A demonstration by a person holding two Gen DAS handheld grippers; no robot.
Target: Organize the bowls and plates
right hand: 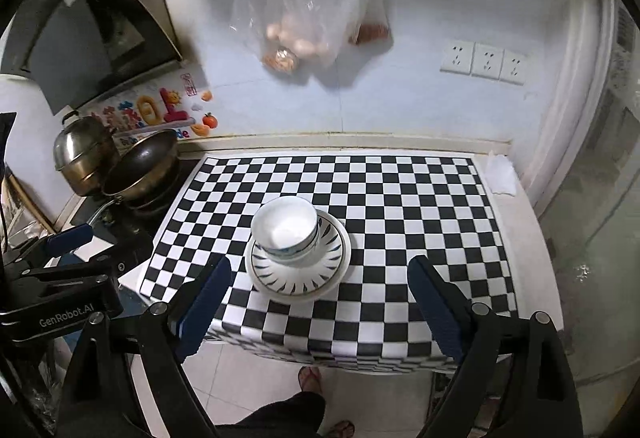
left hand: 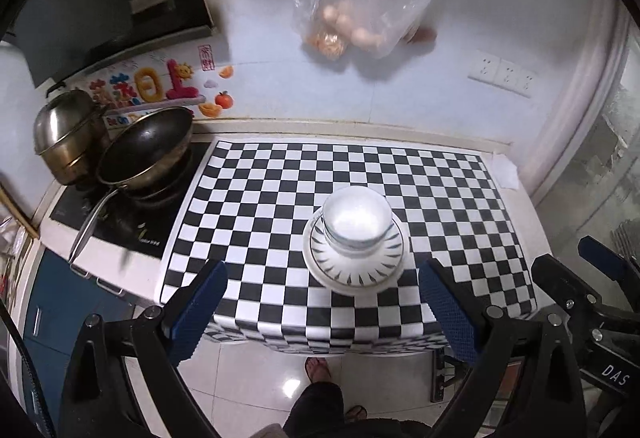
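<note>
A small round white china bowl sits on a round white china plate with dark dashes, on the black-and-white checked table cover. The stack lies at twelve o'clock from the left gripper and eleven o'clock from the right gripper. Both hang apart from it, jaws wide and empty. Neither looks nearer.

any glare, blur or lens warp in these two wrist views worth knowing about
Left wrist view: strong glare whitens the inside of the bowl, a light spot shines on the floor tile, and the checkered mat bows from fisheye warp. Right wrist view: the bowl shows softer glare, the hanging plastic bag looks hazy, and the corners go black.
</note>
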